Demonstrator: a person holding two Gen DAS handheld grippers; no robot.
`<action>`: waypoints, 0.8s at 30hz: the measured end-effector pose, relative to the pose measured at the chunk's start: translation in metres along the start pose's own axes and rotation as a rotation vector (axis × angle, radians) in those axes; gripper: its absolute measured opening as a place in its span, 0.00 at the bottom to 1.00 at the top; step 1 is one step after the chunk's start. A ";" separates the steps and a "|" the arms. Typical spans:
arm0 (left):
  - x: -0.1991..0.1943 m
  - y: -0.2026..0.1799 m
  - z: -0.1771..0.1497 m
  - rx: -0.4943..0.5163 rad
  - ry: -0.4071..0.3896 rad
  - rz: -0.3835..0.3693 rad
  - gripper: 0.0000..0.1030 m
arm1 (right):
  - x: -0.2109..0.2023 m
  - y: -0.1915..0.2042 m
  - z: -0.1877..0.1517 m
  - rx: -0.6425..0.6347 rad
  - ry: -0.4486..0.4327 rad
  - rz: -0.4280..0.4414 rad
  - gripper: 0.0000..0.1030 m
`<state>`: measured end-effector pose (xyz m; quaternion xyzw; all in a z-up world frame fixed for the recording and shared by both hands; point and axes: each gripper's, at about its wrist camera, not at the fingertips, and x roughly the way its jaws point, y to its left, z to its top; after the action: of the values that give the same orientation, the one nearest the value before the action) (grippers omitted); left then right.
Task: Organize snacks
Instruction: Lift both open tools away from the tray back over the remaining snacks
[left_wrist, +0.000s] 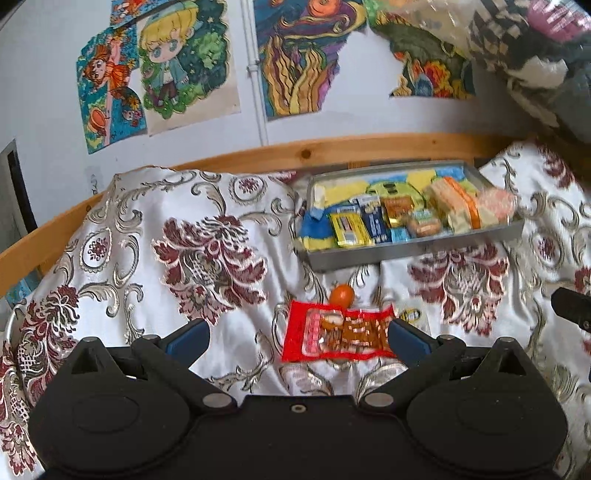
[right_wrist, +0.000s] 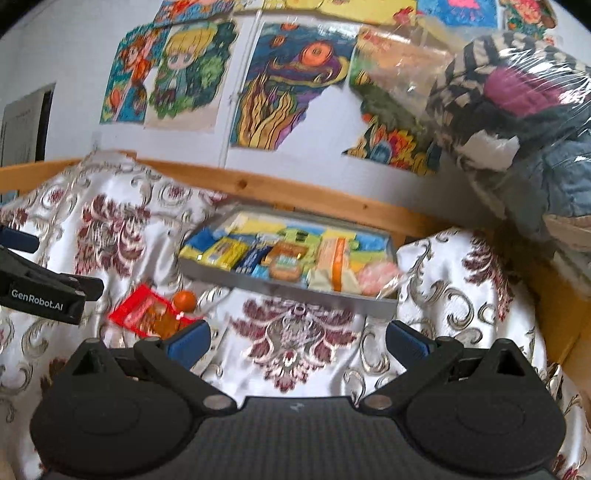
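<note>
Most of the snacks already sit packed in the grey tray (left_wrist: 413, 251) at the back of the patterned bedspread (left_wrist: 147, 236), while a red snack packet (left_wrist: 338, 336), a small orange round thing (left_wrist: 341, 294) just behind it and a pale yellow-printed sachet (left_wrist: 412, 315) beside it are left on the cloth, so I judge the job well along but not finished. Your left gripper (left_wrist: 298, 338) is spread wide and empty, with the red packet between its fingertips, close against the right-hand one. Your right gripper (right_wrist: 298, 338) is equally wide and empty over bare cloth, the packet off to its left.
</note>
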<state>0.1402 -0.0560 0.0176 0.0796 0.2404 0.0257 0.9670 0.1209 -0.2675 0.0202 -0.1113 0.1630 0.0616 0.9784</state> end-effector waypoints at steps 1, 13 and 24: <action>0.001 -0.001 -0.003 0.011 0.003 -0.002 0.99 | 0.002 0.001 -0.002 -0.006 0.014 0.000 1.00; 0.019 -0.002 -0.026 0.048 0.059 -0.010 0.99 | 0.025 0.006 -0.016 -0.027 0.169 0.016 1.00; 0.031 0.003 -0.037 0.024 0.124 -0.022 0.99 | 0.034 0.021 -0.023 -0.104 0.229 0.022 1.00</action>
<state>0.1497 -0.0453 -0.0286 0.0869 0.3013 0.0169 0.9494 0.1423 -0.2501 -0.0162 -0.1662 0.2714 0.0677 0.9456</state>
